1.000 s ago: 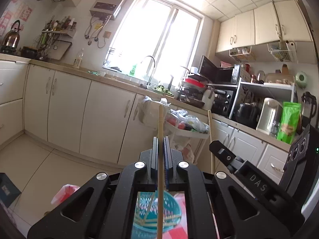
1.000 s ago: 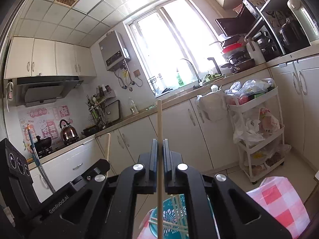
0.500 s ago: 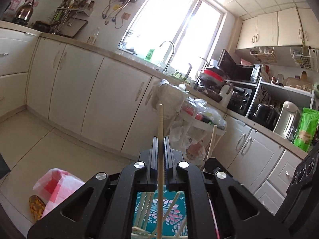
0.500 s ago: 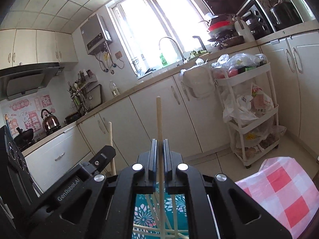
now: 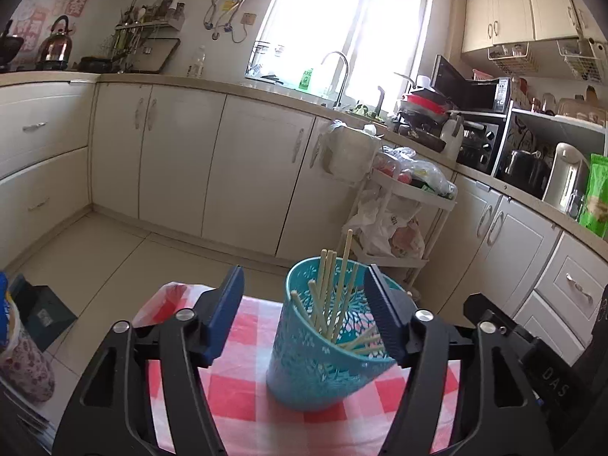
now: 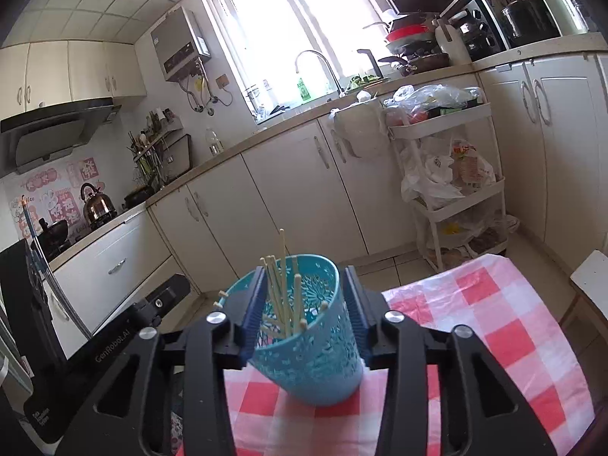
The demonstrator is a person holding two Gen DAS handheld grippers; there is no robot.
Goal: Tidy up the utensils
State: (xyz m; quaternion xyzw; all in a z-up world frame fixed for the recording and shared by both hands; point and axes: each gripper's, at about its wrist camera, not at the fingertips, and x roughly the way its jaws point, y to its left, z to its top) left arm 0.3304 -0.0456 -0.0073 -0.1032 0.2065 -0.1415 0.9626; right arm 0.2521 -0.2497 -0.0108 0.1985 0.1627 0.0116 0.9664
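Observation:
A teal perforated holder (image 5: 315, 372) (image 6: 315, 361) stands on a red-and-white checked tablecloth (image 5: 247, 410) (image 6: 494, 323), with several wooden chopsticks (image 5: 330, 292) (image 6: 281, 285) upright or leaning inside it. My left gripper (image 5: 304, 285) hovers just behind the holder's rim. Its jaws are opening, and its blue pads grip nothing. My right gripper (image 6: 304, 273) is close behind the holder too. Its jaws are also opening, and the fingers flank the holder's sides in view without pressing a chopstick. Each wrist view shows the other gripper's body at its edge.
A white trolley (image 5: 402, 205) (image 6: 448, 174) stuffed with plastic bags stands by the cream cabinets beyond the table. A patterned jar (image 5: 22, 357) sits at the table's left edge and a dark box (image 5: 41, 311) lies on the floor. A white corner (image 6: 592, 277) juts in at the right.
Both grippers have sunk towards the holder and tipped down. Each was shut on one upright chopstick; both have now opened, and the chopsticks stand in the holder.

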